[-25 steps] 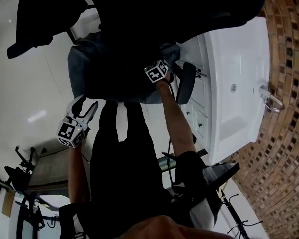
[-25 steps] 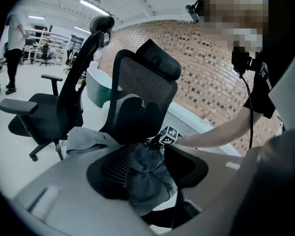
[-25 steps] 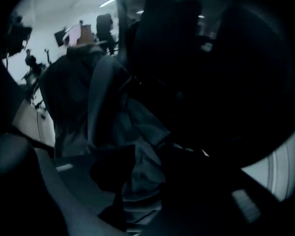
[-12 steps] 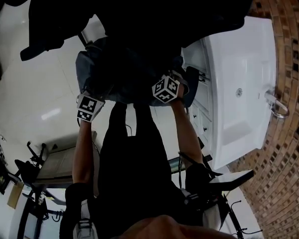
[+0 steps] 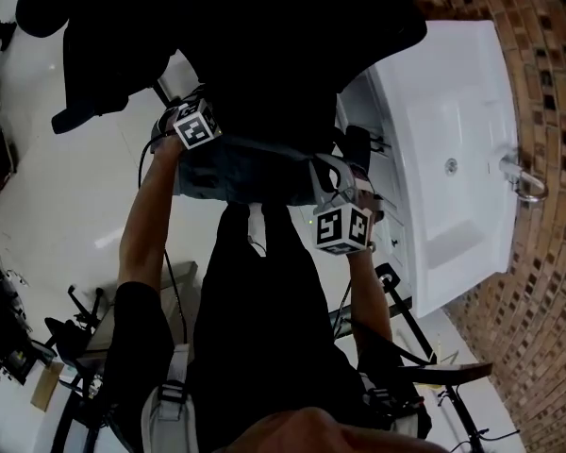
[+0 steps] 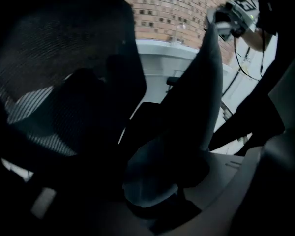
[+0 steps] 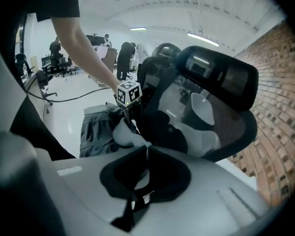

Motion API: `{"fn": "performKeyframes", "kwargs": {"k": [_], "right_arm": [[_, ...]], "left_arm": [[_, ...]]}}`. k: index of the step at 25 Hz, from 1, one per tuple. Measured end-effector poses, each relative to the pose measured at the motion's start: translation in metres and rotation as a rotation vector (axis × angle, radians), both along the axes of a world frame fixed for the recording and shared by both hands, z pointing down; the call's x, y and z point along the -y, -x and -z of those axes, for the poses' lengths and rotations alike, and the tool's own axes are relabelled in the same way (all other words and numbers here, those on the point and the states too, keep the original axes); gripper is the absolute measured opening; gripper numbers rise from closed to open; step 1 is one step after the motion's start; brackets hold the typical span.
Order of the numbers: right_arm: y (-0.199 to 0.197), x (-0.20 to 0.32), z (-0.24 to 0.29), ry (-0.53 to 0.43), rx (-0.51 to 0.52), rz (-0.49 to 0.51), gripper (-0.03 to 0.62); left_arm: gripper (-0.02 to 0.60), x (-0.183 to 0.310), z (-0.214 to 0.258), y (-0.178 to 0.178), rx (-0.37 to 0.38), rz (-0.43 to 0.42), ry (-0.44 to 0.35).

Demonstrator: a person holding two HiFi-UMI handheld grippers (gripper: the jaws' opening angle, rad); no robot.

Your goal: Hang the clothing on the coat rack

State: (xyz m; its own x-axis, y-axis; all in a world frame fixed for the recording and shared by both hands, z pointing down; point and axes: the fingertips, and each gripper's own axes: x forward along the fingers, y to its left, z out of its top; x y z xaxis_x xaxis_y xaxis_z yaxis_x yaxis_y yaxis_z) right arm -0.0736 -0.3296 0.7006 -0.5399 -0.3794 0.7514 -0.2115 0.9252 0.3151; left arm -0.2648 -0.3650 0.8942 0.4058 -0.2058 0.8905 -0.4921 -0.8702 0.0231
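Beside white sink [image 5: 453,111], grey garment [image 5: 255,170] stretched between left gripper [image 5: 177,142] and right gripper [image 5: 323,173] — fingers clenched on it.

Sink [image 5: 464,91], brick wall [image 5: 547,281] (perhaps tiled)

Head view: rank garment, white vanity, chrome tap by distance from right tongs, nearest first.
1. Blue-grey cloth garment: pinched in the right tongs, stretching left.
2. White sink vanity: on the right.
3. Chrome tap: far right, by the brick wall.

A black shape [image 5: 264,55] I can't identify hides the upper edge of the grey garment [image 5: 255,170]; the distant people [image 7: 124,58] are too small to make out.
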Motion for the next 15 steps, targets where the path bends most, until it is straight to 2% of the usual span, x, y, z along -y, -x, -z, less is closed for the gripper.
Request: {"fn": "performKeyframes", "kwargs": {"k": [2, 4, 5, 7, 8, 9, 11, 12, 13, 15], "right_arm": [[-0.008, -0.005, 0.015, -0.01, 0.013, -0.014, 0.009], [-0.015, -0.01, 0.024, -0.008, 0.025, -0.025, 0.009], [-0.018, -0.014, 0.028, -0.005, 0.031, -0.027, 0.009], [-0.024, -0.02, 0.035, -0.008, 0.044, -0.028, 0.009], [-0.026, -0.022, 0.039, -0.015, 0.051, -0.028, 0.009], [-0.028, -0.025, 0.041, -0.022, 0.058, -0.029, 0.009], [-0.033, -0.03, 0.045, -0.02, 0.062, -0.036, 0.009], [-0.036, -0.031, 0.046, -0.011, 0.061, -0.045, 0.009], [-0.041, -0.031, 0.048, -0.004, 0.062, -0.06, 0.009], [-0.056, -0.028, 0.049, -0.003, 0.072, -0.103, 0.009]], "left_arm": [[0.278, -0.017, -0.008, -0.03, 0.029, -0.248, 0.033], [0.321, -0.033, -0.016, -0.053, 0.071, -0.439, 0.067], [0.322, -0.036, -0.019, -0.063, 0.082, -0.493, 0.071], [0.322, -0.037, -0.021, -0.086, 0.068, -0.539, 0.064], [0.312, -0.038, -0.021, -0.098, 0.051, -0.549, 0.059], [0.264, -0.04, -0.021, -0.109, 0.035, -0.557, 0.05], [0.094, -0.041, -0.019, -0.124, 0.016, -0.533, 0.007], [0.044, -0.036, -0.015, -0.126, 0.009, -0.48, -0.027], [0.04, -0.027, -0.009, -0.123, -0.003, -0.394, -0.065], [0.037, -0.006, 0.016, -0.108, -0.068, -0.147, -0.148]]}}
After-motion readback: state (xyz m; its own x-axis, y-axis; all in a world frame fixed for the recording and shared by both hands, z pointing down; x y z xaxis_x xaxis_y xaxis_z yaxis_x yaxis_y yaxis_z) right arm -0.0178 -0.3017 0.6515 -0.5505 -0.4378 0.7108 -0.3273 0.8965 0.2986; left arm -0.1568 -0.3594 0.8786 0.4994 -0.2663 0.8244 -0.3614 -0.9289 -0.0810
